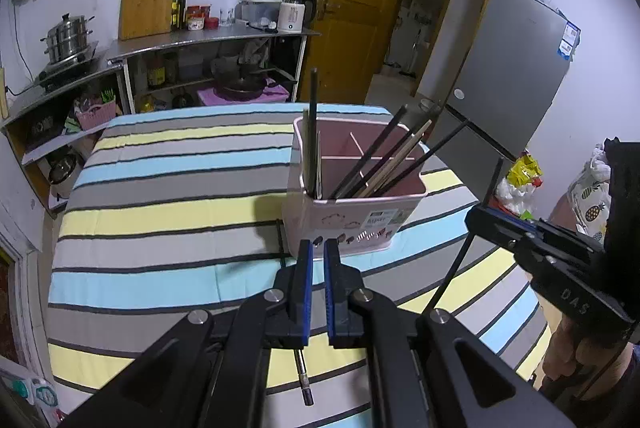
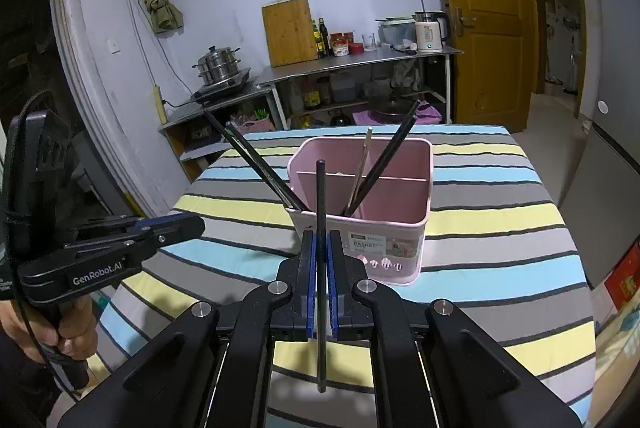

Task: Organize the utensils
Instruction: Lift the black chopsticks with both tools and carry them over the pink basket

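A pink divided utensil holder (image 1: 348,224) (image 2: 400,228) stands on the striped tablecloth (image 1: 160,188) and has several chopsticks (image 1: 384,156) (image 2: 384,152) leaning in it. My right gripper (image 2: 320,240) (image 1: 478,214) is shut on a black chopstick (image 2: 321,188) (image 1: 452,268). The stick stands upright just in front of the holder. My left gripper (image 1: 318,248) (image 2: 192,222) hovers before the holder's near wall, pads close together, with nothing seen between them. Below it the end of another chopstick (image 1: 305,384) shows, its upper part hidden by the fingers.
A metal kitchen shelf (image 1: 200,40) with pots, bottles and a cutting board lines the far wall. A grey fridge (image 1: 512,68) stands right of the table, beside a yellow door. A person's hand (image 2: 68,328) grips the left tool's handle.
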A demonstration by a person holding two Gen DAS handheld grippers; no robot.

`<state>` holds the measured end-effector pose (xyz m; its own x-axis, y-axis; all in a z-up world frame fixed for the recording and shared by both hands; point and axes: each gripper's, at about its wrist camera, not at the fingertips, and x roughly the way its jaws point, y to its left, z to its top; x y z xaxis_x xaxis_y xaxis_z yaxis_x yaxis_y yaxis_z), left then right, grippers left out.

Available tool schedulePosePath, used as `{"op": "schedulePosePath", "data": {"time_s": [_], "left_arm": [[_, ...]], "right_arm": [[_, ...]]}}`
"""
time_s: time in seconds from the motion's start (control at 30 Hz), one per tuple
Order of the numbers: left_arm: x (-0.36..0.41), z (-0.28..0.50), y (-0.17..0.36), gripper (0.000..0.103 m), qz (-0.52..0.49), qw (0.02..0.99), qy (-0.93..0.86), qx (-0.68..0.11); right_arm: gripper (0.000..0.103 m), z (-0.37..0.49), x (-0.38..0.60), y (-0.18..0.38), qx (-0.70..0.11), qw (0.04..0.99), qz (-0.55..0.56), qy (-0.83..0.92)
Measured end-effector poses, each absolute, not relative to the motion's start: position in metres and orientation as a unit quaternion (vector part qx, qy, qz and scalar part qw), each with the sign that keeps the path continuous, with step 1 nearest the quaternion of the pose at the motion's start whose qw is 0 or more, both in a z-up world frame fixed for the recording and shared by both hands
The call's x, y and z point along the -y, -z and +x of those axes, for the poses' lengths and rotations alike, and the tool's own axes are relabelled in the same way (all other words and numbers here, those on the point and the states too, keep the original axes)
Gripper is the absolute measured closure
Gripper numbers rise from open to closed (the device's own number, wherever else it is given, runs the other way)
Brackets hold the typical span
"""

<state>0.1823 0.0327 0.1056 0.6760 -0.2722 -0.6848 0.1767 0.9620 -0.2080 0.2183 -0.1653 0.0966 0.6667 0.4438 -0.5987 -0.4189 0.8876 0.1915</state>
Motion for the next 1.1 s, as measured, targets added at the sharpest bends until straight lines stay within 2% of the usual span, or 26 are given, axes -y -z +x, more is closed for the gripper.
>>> {"op": "schedulePosePath", "data": {"time_s": [0.37,0.43,0.5,0.6,0.77,0.93,1.1], "left_arm": [[-0.035,0.197,-0.061,0.096,-0.065,0.895,0.098,-0.429],[-0.035,0.205,-0.046,0.092,-0.073,0.888,0.098,-0.444],[-0.033,0.211,-0.031,0.08,-0.073,0.882,0.094,-0.456],[-0.03,0.223,-0.009,0.078,-0.074,0.872,0.09,-0.476],[-0.023,0.236,0.023,0.078,-0.062,0.858,0.08,-0.504],[-0.016,0.228,0.03,0.093,-0.043,0.858,0.086,-0.505],[-0.022,0.198,0.028,0.095,-0.042,0.855,0.094,-0.508]], "right_arm": [[0.098,0.216,0.166,-0.096,-0.332,0.912,0.021,-0.239],[0.098,0.216,0.166,-0.096,-0.332,0.912,0.021,-0.239],[0.098,0.217,0.168,-0.096,-0.333,0.912,0.021,-0.238],[0.098,0.219,0.169,-0.095,-0.334,0.912,0.023,-0.237],[0.098,0.221,0.172,-0.094,-0.337,0.911,0.025,-0.235],[0.098,0.223,0.172,-0.094,-0.338,0.911,0.027,-0.235],[0.098,0.221,0.171,-0.093,-0.337,0.911,0.027,-0.238]]}}
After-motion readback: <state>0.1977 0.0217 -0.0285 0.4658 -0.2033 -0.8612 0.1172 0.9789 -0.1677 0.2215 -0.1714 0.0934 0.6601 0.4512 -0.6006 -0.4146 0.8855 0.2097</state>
